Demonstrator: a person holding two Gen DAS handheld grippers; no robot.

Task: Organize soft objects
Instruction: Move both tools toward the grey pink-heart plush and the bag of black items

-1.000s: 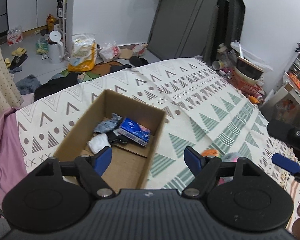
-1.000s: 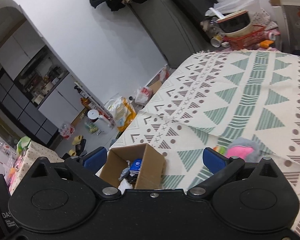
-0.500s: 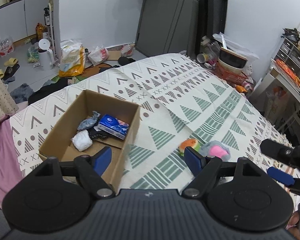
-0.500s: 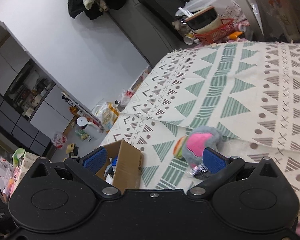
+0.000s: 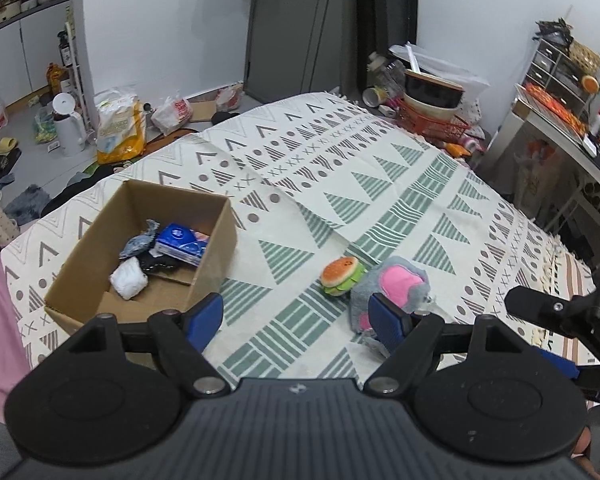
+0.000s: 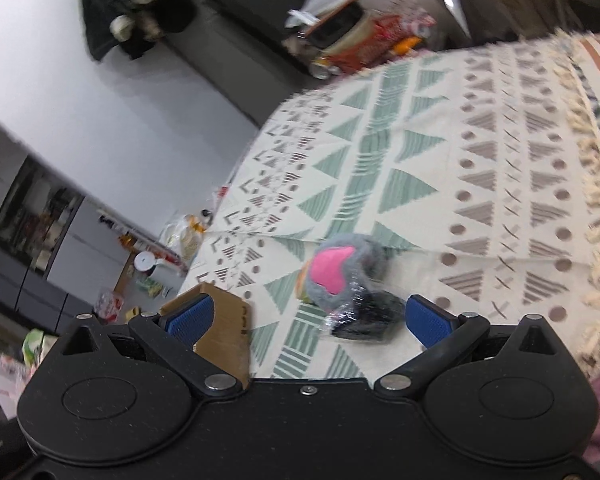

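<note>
A cardboard box (image 5: pixel 80 264) on the patterned bed cover holds a blue tissue pack (image 5: pixel 182 243), a white wad (image 5: pixel 129 282) and dark soft items. To its right lie a burger plush (image 5: pixel 341 275) and a grey-and-pink plush (image 5: pixel 392 286). My left gripper (image 5: pixel 296 318) hovers open above the cover between box and plush, holding nothing. In the right wrist view the grey-and-pink plush (image 6: pixel 342 270) and a dark item in clear wrap (image 6: pixel 366 316) sit just ahead of my open right gripper (image 6: pixel 310 318); the box (image 6: pixel 224 328) is at its left finger.
The patterned cover (image 5: pixel 380 184) reaches the bed's tasselled edge (image 6: pixel 596 184) on the right. Beyond the far end stand a red basket with bowls (image 5: pixel 432 108), bags on the floor (image 5: pixel 120 128) and a shelf unit (image 5: pixel 560 80). The right gripper's arm (image 5: pixel 548 310) shows at the left view's right edge.
Both grippers have swung right, away from the box and toward the plush toys. The grey-and-pink plush now sits larger and closer to the right gripper's fingers. Both stayed open.
</note>
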